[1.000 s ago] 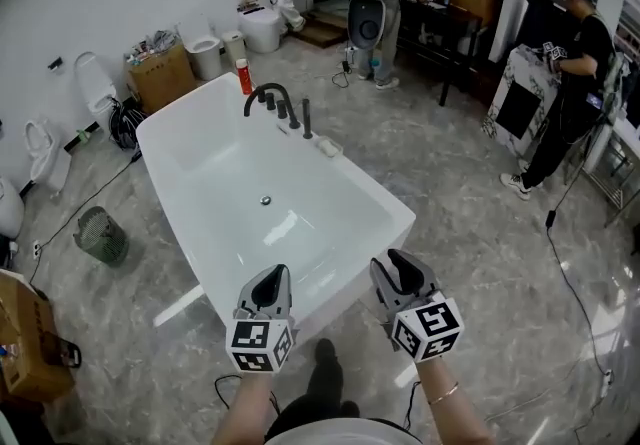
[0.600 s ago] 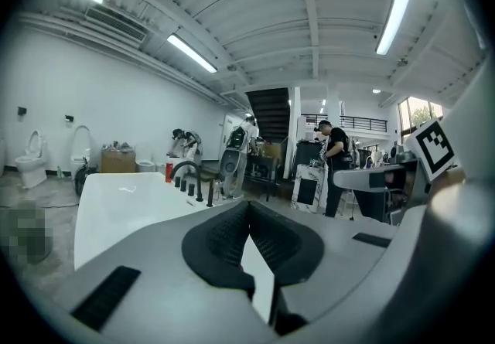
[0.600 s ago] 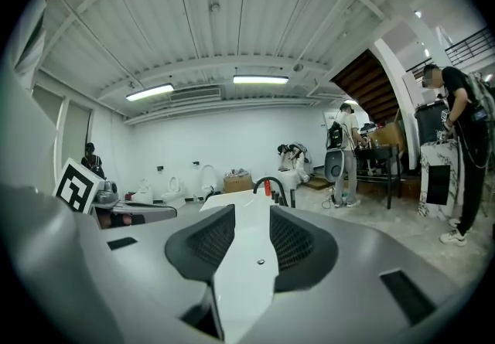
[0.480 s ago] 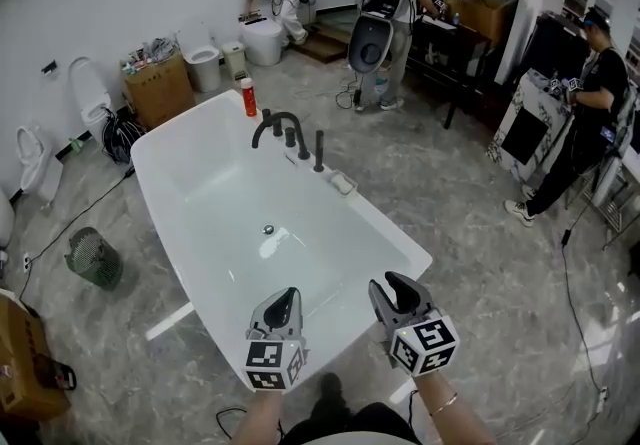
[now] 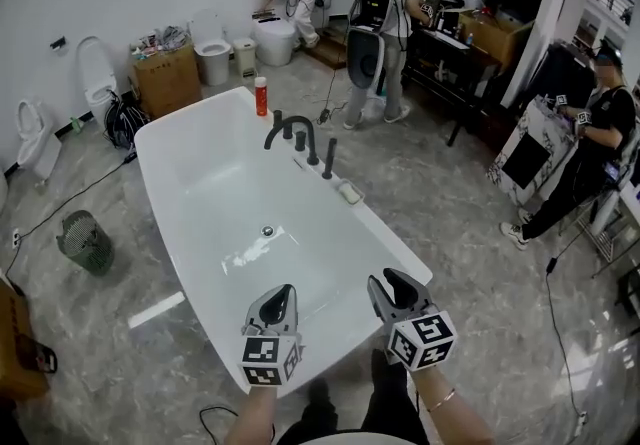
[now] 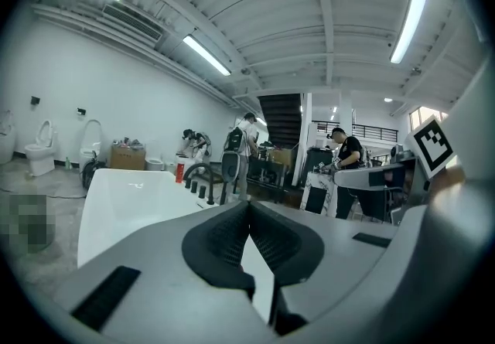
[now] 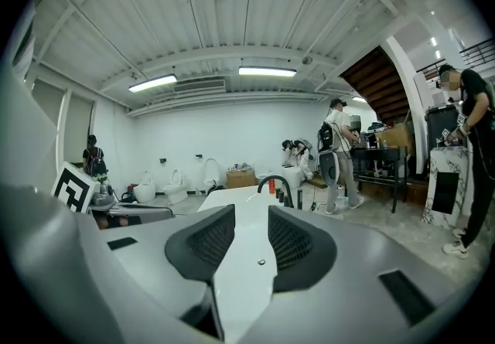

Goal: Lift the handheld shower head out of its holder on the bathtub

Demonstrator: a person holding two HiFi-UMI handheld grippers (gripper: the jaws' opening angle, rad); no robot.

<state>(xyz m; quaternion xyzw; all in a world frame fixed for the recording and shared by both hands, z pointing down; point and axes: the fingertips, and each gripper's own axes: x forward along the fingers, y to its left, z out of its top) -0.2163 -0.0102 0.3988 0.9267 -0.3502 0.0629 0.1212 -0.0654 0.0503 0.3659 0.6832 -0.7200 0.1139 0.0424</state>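
Observation:
The white bathtub [image 5: 180, 148] lies ahead of me. On its right rim stand a black curved faucet [image 5: 285, 125] and, just past two knobs, the dark upright handheld shower head [image 5: 329, 159] in its holder. The shower head also shows far off in the left gripper view [image 6: 223, 192] and the right gripper view [image 7: 299, 199]. My left gripper [image 5: 277, 295] hovers at the tub's near end with its pads together and nothing in them. My right gripper [image 5: 388, 283] is beside it, jaws apart and empty. Both are far from the shower head.
A red bottle [image 5: 261, 96] stands on the far rim and a small dish [image 5: 349, 193] lies near the shower head. A mesh bin [image 5: 84, 241], toilets [image 5: 211, 45] and a cardboard box [image 5: 166, 76] stand on the left. People [image 5: 388, 23] work at the back and right.
I have stepped along the tub's near end and both grippers came with me. The faucet and shower head now sit further right and lower in view. Neither gripper's jaws changed.

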